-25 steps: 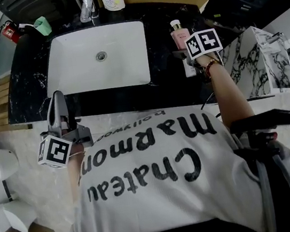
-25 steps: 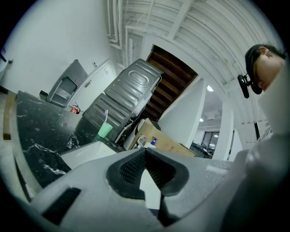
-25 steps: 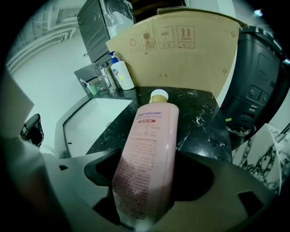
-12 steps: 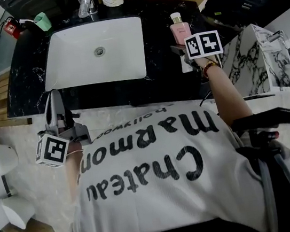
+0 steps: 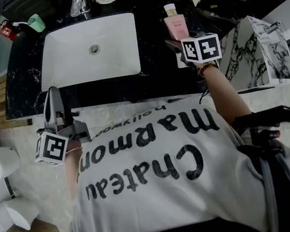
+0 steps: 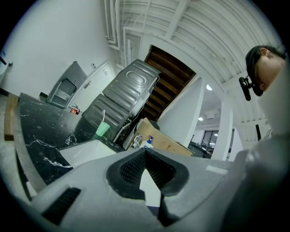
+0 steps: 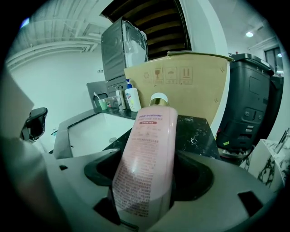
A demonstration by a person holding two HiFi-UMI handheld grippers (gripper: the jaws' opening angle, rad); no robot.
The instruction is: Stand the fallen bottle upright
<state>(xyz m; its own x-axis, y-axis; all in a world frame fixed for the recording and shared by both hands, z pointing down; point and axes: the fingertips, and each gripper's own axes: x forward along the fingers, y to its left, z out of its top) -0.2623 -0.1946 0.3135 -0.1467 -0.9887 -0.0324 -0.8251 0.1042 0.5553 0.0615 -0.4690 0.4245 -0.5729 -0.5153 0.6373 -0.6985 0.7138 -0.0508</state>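
Bright, even indoor light; fisheye-black corners in gripper views; soft glare on the bottle (image 7: pixel 131 170)

You see a glossy pink plastic bottle (image 5: pixel 176 27) at upper right, a polished black white-veined stone counter (image 5: pixel 158 57), and a smooth white glazed basin (image 5: pixel 73 69) at upper left.

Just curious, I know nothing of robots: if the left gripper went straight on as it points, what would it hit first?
Probably the white soap bottle with a blue pump beyond the white sink; depth is unclear.
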